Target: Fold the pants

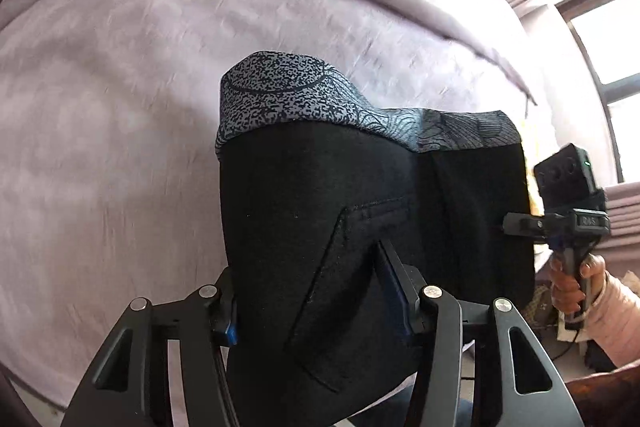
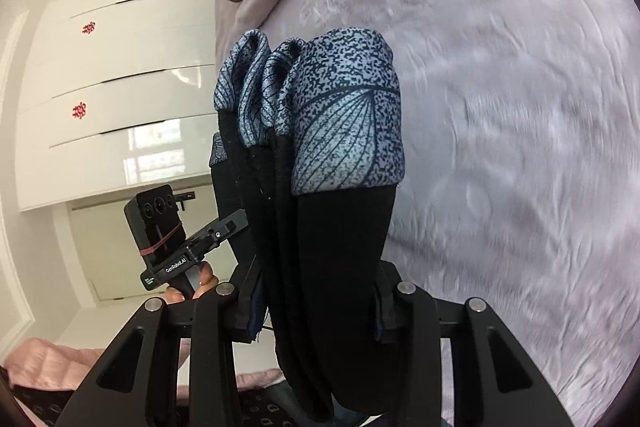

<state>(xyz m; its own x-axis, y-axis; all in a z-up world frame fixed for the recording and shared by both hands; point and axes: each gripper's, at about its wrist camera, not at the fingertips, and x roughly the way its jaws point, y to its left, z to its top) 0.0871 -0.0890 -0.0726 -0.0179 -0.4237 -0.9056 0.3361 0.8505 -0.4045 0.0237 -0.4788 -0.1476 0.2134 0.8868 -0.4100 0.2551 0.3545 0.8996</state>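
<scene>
Black left gripper [image 1: 316, 307] pinched the folded black fabric pants with speckled grey cuffs [image 1: 320, 187] between its fingers. Toward 3 o'clock, the black right gripper [image 2: 320, 311] clamped the same bundle, lifted above the lilac-covered bed [image 1: 120, 107].

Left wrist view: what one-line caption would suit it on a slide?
Left tool clamps black pants with patterned cuffs above a lilac bedspread; right tool grips their far edge.

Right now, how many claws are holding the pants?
2. The left claw grips the black pants at the pocket side; the right claw clamps the bunched layers at the opposite edge. None seems hidden.
</scene>
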